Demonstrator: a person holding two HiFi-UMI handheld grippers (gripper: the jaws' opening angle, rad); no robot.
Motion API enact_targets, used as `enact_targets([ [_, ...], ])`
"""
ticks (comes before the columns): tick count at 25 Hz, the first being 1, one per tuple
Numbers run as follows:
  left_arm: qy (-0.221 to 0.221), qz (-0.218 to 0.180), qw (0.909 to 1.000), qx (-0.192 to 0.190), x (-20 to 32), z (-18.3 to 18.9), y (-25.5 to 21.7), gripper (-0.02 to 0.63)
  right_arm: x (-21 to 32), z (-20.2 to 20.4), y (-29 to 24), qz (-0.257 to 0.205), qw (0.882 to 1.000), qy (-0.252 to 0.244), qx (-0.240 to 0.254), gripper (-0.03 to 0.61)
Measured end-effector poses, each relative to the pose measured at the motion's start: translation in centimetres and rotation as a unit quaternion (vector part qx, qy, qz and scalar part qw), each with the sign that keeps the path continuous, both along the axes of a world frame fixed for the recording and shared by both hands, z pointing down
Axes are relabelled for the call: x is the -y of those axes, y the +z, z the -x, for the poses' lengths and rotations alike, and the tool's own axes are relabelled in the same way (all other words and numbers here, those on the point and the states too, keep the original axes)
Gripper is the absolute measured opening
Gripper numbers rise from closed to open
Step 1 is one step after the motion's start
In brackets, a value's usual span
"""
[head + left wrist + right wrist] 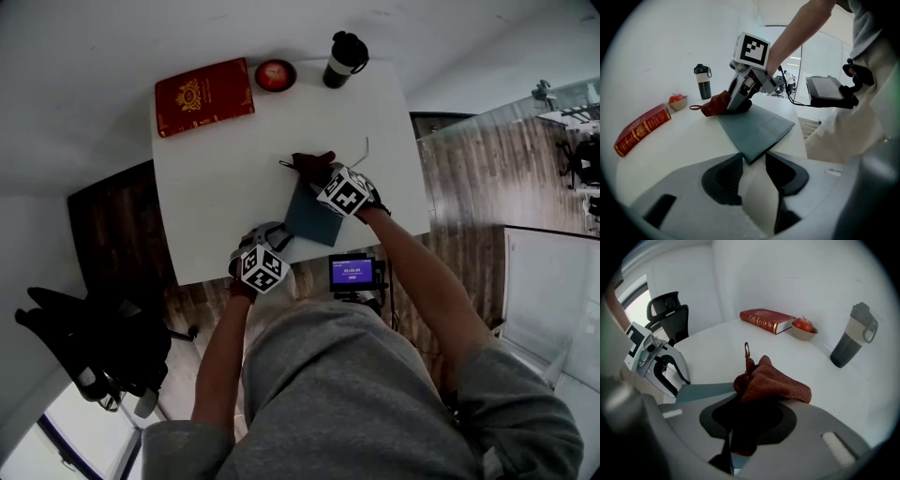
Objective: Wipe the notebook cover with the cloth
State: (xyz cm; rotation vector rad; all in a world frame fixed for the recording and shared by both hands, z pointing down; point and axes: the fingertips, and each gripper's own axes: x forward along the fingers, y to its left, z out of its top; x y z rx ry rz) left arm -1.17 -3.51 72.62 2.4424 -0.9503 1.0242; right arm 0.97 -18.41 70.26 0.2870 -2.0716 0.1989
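The teal notebook (309, 220) (757, 126) (705, 391) lies flat near the front edge of the white table (225, 206). My right gripper (317, 176) (736, 104) (752, 401) is shut on a bunched maroon cloth (312, 166) (715, 105) (771, 385), which rests at the notebook's far edge. My left gripper (267, 234) (752, 157) (679, 380) sits low at the table's front edge. Its jaws stand apart, and the notebook's near corner pokes between their tips. I see no clamping on it.
A red book (204, 96) (642, 129) (766, 319), an apple in a small bowl (276, 75) (803, 326) and a dark tumbler (344, 59) (853, 336) line the table's far side. A small lit screen (354, 274) (827, 91) hangs by my waist. A black office chair (94, 347) stands left.
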Motion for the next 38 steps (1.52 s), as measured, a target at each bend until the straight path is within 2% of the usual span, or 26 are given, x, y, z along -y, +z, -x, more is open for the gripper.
enact_targets([
  [5, -0.003, 0.002, 1.0, -0.002, 0.1, 0.0, 0.0, 0.163, -1.1, 0.0, 0.3, 0.015, 1.0, 0.001, -0.003, 0.095],
  [22, -0.008, 0.004, 1.0, -0.004, 0.3, 0.2, 0.0, 0.15, -6.5, 1.1, 0.3, 0.028, 0.998, -0.047, -0.023, 0.095],
  [38, -0.007, 0.0, 1.0, -0.001, 0.2, 0.3, 0.0, 0.147, -13.3, 2.4, 0.2, 0.062, 0.994, -0.091, -0.018, 0.094],
])
